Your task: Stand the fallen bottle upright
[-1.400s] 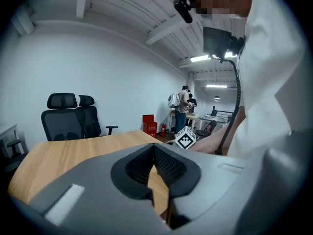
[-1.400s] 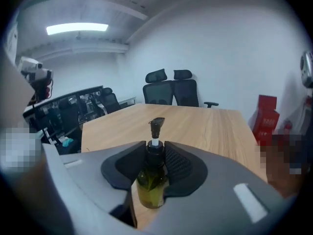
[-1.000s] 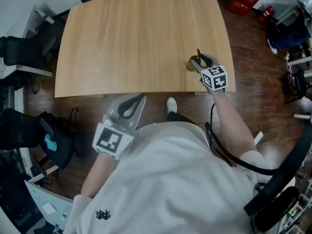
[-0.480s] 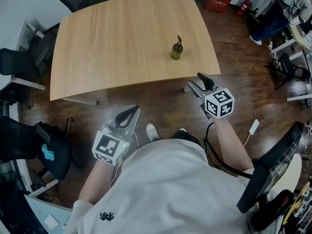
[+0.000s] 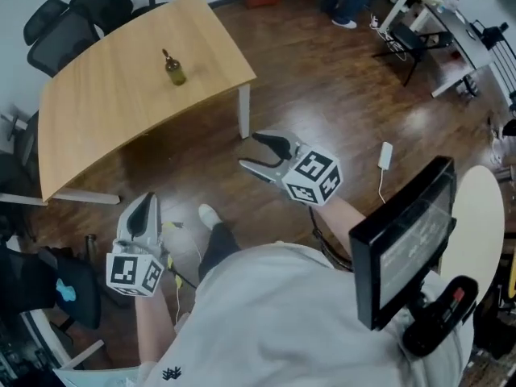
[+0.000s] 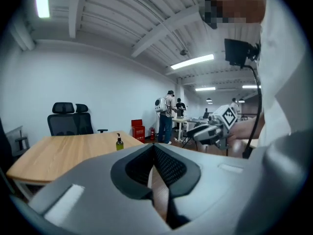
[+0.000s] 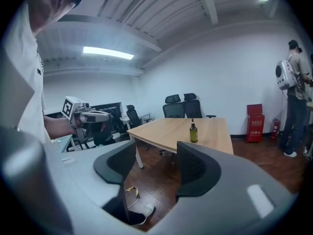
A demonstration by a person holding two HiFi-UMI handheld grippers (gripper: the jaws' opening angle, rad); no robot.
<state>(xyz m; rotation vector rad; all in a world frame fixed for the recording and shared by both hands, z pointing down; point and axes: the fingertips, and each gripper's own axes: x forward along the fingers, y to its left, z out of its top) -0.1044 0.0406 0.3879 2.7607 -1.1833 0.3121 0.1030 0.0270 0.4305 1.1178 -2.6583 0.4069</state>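
Well away, upright bottle [image 5: 172, 69] on table [image 5: 105, 111], details indistinct.

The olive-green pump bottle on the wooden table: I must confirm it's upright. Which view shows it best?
The right gripper view: the olive-green pump bottle appears side-on, upright and largest on the light wooden table. The left gripper view shows the bottle smaller, also upright. The head view sees it from above, small and far off.
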